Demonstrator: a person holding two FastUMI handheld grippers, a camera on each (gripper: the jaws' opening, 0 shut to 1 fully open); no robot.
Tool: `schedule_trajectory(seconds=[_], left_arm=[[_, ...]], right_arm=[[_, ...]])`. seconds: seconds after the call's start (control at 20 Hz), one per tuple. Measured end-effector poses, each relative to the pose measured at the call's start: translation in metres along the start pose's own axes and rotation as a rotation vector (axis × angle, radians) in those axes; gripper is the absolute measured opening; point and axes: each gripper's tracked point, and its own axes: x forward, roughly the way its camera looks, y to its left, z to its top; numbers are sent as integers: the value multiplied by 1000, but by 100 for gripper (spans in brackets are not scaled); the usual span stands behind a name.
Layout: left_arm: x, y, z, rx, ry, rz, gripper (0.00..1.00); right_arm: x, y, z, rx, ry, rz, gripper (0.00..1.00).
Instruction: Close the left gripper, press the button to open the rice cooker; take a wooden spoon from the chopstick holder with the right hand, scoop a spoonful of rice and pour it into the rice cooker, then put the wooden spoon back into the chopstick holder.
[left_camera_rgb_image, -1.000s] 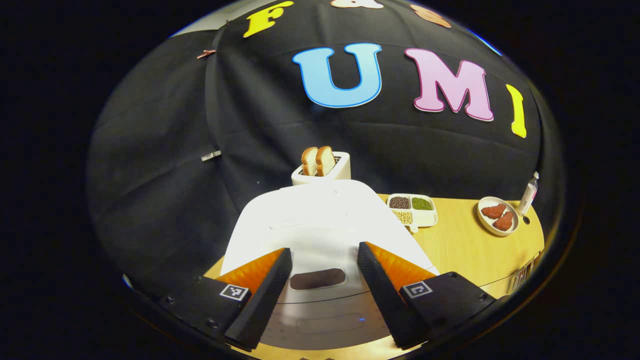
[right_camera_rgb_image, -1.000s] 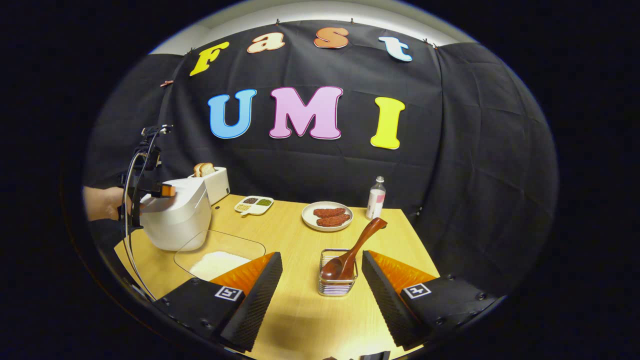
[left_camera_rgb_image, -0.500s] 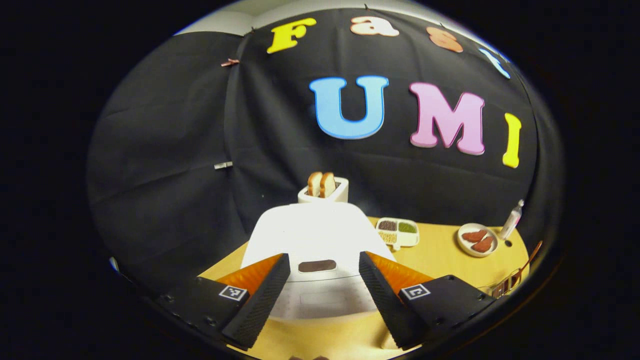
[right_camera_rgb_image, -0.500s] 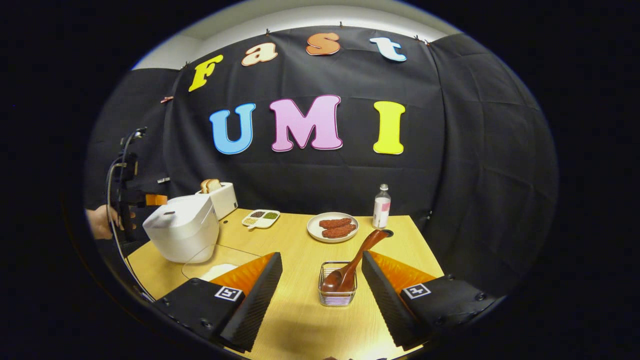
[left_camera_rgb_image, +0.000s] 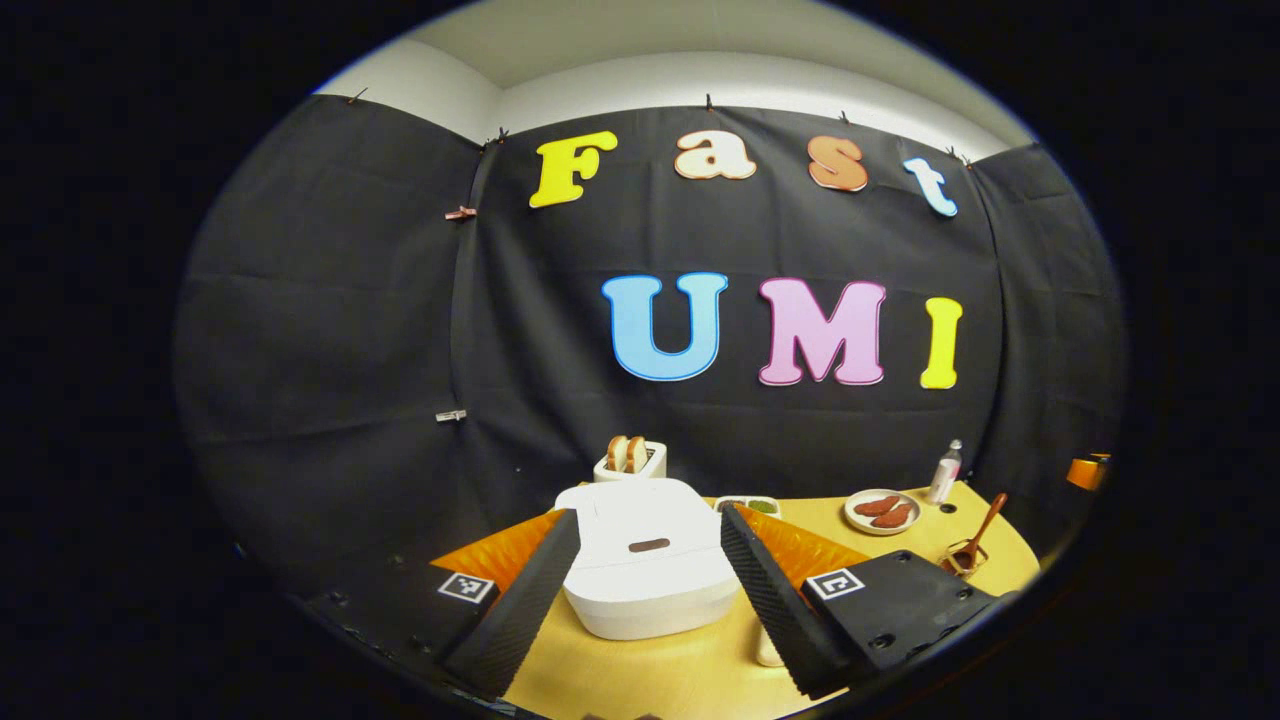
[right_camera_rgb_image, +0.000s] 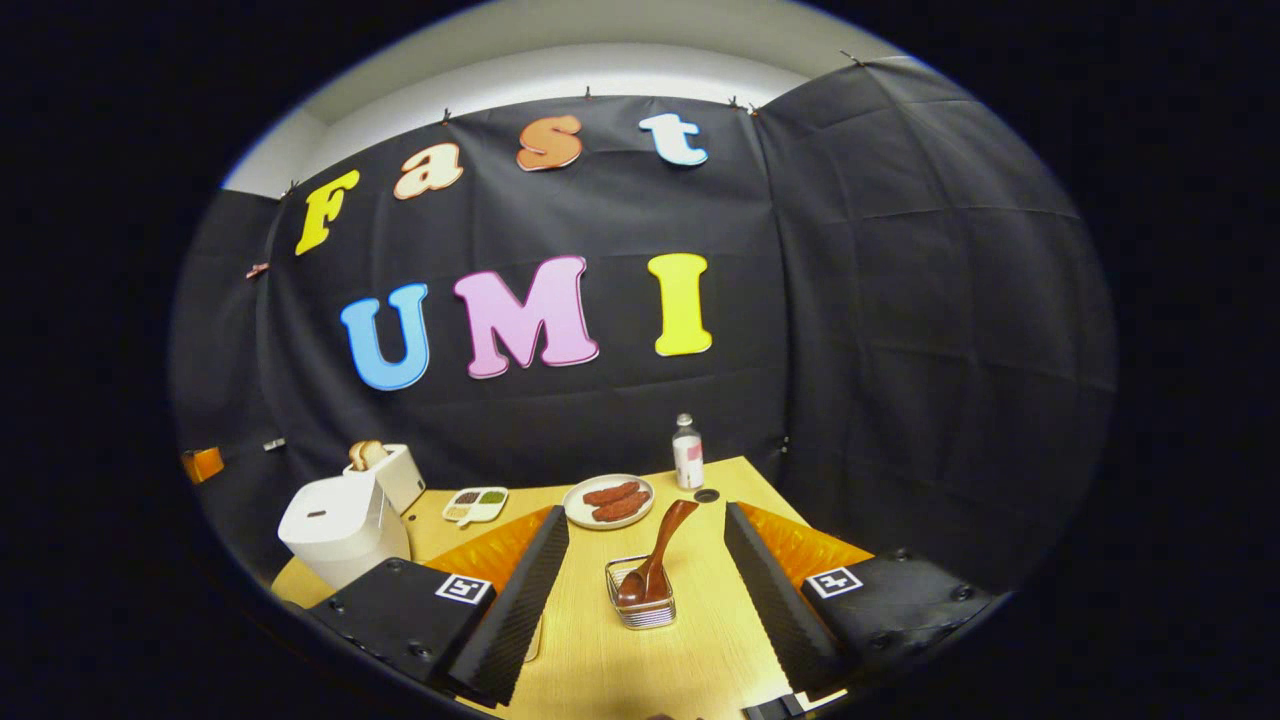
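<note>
On a wooden worktop inside a cloth-walled booth, a white rice cooker sits with its lid down, framed in the left gripper view between the spread fingers of the left hand-held gripper, which stands wide open with nothing in its grasp and hangs back from the cooker without touching it. Behind the cooker a white toaster holds two slices of bread, and a small divided dish of beans lies just to its right. Across the worktop, in the right gripper view, the right hand-held gripper is likewise wide open and empty, its fingers apart on either side of a wire chopstick holder. A dark wooden spoon stands in that holder, bowl down, its handle leaning up and away towards the far edge. Beyond it are a white plate with reddish pieces of food and a small bottle near the back wall. The rice cooker appears at the left of this view, well apart from the holder
</note>
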Motion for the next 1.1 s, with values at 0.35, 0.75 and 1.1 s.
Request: schedule_trajectory(seconds=[0.35,0.75,1.1], left_arm=[[-60,11,-5,-71,2,-120,97],[-80,17,-11,-56,-1,-171,95],[-93,7,-7,-72,-1,-196,96]], right_arm=[[-84,17,38,-39,-106,-43,98],[-131,21,26,-45,-121,-58,98],[-121,60,33,-39,-97,22,98]])
